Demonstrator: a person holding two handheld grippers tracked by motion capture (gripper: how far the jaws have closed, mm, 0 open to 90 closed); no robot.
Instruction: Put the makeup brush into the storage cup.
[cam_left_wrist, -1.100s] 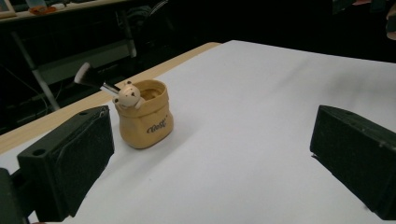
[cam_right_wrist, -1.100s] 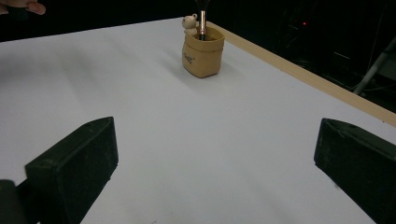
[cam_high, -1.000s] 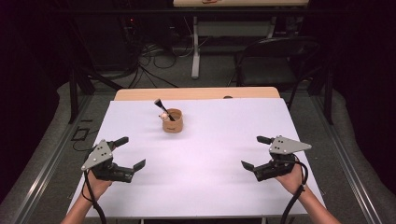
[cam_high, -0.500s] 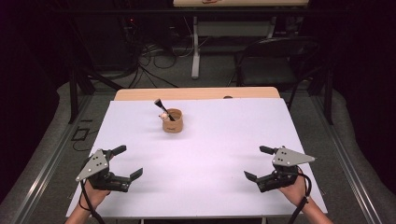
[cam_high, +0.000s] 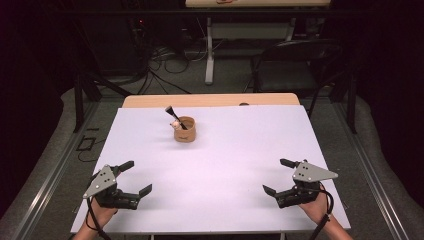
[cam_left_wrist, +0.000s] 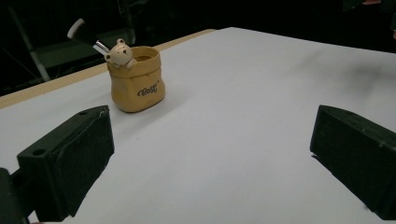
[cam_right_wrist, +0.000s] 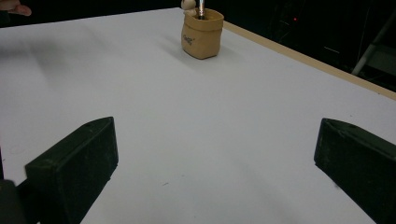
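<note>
Both your left gripper (cam_high: 135, 177) and right gripper (cam_high: 276, 176) sit wide apart-jawed, empty. The tan pot (cam_high: 184, 129), upper centre, looks light and tippy; pinch its rim, not the brush (cam_high: 175, 116).

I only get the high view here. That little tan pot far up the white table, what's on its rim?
Observer: A small cream bear figure peeks over the rim of the tan, sack-shaped pot.
Operator: Any writing on the pot?
Observer: Yes, a dark script logo on its side; I can't read it surely.
Operator: And that dark stick in it?
Observer: It has a shiny metal collar below a black end, like a brush.
</note>
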